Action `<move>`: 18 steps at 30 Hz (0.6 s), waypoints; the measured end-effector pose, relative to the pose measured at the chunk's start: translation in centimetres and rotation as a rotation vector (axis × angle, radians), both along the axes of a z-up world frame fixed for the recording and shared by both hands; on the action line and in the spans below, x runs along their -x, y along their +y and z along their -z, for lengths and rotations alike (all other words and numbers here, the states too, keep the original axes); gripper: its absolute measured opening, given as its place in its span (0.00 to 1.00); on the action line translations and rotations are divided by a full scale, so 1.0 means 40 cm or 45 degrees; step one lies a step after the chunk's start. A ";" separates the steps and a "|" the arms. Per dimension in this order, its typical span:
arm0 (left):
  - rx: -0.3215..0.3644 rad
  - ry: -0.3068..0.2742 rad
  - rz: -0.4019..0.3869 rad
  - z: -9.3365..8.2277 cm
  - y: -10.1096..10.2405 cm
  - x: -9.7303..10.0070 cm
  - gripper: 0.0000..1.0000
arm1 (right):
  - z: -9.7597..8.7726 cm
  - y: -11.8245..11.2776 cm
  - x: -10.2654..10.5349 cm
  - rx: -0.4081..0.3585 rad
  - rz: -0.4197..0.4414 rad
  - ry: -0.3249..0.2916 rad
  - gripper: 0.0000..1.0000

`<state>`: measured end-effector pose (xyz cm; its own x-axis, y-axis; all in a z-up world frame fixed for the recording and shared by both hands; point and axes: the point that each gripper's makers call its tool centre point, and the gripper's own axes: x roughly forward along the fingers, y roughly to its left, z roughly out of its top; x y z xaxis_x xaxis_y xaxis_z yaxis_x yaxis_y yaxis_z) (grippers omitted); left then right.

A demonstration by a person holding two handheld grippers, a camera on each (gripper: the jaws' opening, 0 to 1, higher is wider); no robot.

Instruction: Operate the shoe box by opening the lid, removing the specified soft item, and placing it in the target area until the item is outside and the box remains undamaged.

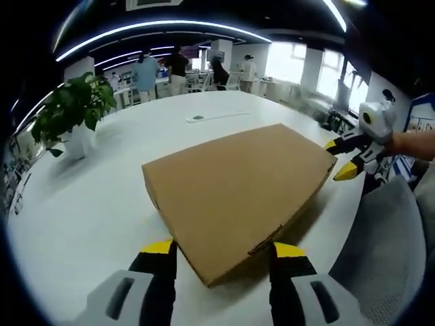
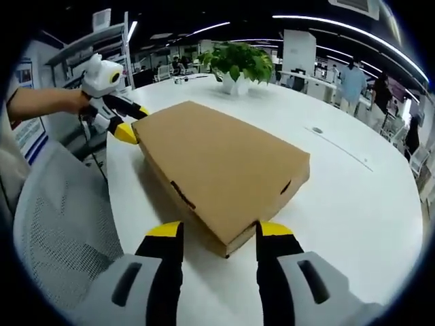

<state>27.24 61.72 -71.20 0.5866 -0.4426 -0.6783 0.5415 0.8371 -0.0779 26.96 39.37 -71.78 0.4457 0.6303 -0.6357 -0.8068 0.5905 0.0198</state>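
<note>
A closed brown cardboard shoe box [image 1: 234,193] lies flat on the round white table [image 1: 88,217], its lid down. In the left gripper view my left gripper [image 1: 223,249] is open, its yellow-tipped jaws standing either side of the box's near corner. My right gripper [image 1: 340,159], held by a hand, sits at the box's far right corner. In the right gripper view the box [image 2: 217,159] lies ahead, and my right gripper [image 2: 219,231] is open astride its near corner. The left gripper [image 2: 132,121] is at the opposite corner. What is inside the box is hidden.
A potted plant [image 1: 71,112] in a white pot stands on the table beyond the box, plant [image 2: 238,64]. A grey mesh chair [image 2: 61,231] is pushed against the table edge. A small disc and white strip [image 1: 211,117] lie farther back. Several people stand in the distance.
</note>
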 end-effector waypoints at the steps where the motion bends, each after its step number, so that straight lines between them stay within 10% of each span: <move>1: -0.002 -0.002 0.003 0.000 0.005 0.001 0.55 | 0.000 0.003 0.001 -0.001 0.002 -0.001 0.39; 18: -0.005 -0.014 -0.001 0.002 0.067 0.016 0.56 | -0.001 0.061 0.024 -0.028 0.001 -0.004 0.38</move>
